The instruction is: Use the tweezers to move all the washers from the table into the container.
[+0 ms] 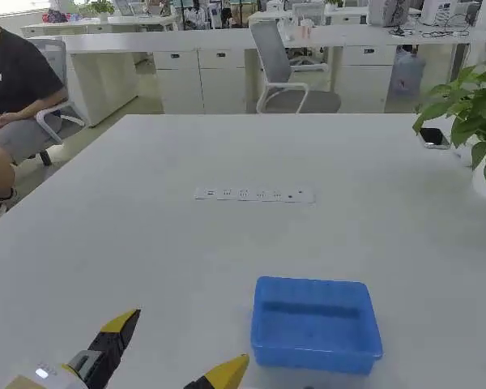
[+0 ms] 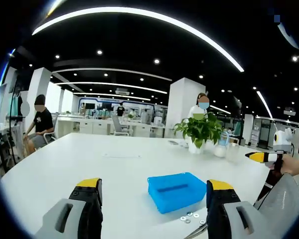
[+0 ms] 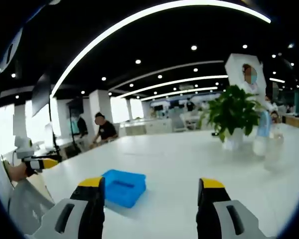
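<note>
The left claw is wide open. It holds nothing. It hangs over the near edge of the tabletop, on the left side.

Next comes the blue container. It sits close to the near edge of the tabletop, a bit right of the middle. In the head view I see no washer inside it, so it looks empty.

The washers are a few little metal rings. They lie on the tabletop just beside the container, between it and the near edge. They show in the left gripper view. They are too small for me to count for sure.

A thin metal tip pokes out just beside the washers, at the bottom of that view. I think it is the tweezers, but I cannot tell for sure. No claw is touching it.

The right claw is wide open too, and it holds nothing. It hangs to the right of the container, well apart from the washers.

So I think the job has not really started yet. The tweezers need to be picked up first. Then every washer has to go into the container, one at a time.
</note>
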Motion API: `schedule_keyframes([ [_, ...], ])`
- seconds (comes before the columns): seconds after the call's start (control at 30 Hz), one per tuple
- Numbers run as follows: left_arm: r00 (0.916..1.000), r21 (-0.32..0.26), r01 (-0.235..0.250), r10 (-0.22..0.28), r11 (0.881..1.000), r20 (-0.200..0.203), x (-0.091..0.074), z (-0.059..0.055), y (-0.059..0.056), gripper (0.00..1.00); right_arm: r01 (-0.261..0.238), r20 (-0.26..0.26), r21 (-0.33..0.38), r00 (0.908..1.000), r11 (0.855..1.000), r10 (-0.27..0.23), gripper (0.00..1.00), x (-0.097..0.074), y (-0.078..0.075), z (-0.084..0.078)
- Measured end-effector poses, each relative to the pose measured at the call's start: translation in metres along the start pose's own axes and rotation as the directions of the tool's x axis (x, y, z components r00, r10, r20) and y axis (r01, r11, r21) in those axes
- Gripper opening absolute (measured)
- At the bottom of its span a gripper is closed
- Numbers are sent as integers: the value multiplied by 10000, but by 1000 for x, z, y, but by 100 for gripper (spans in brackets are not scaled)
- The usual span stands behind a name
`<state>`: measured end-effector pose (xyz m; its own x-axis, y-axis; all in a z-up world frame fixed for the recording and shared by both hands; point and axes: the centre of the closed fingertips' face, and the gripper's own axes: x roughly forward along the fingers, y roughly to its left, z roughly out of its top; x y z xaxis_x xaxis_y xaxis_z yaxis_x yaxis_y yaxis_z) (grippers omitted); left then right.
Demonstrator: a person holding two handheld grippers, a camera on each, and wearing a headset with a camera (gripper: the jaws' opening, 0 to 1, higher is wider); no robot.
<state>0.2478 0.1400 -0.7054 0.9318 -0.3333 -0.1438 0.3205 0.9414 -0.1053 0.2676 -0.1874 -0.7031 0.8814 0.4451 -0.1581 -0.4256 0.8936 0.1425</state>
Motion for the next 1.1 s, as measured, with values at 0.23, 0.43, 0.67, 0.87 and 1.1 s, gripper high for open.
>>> schedule_keyframes([
  [0.23,10000,10,-13,13,10000,-13,0,0,0,86,-5,-38,-63,10000,10000,4,74,0,0,-1],
  [0.43,10000,8,-23,23,10000,-39,0,-1,1,86,11,-50,-52,10000,10000,-11,74,0,-1,-1],
  [0.67,9999,45,-25,26,10000,-112,0,-2,0,85,21,-58,-74,10000,10000,-22,74,0,0,-1],
  [0.87,9998,98,-3,5,10000,-179,0,-2,0,85,19,-70,-68,10000,10000,-19,74,-1,-2,-1],
  [1.1,9997,140,-31,34,9999,-232,0,-3,0,84,22,-30,-58,10000,10000,-22,74,0,-1,-1],
])
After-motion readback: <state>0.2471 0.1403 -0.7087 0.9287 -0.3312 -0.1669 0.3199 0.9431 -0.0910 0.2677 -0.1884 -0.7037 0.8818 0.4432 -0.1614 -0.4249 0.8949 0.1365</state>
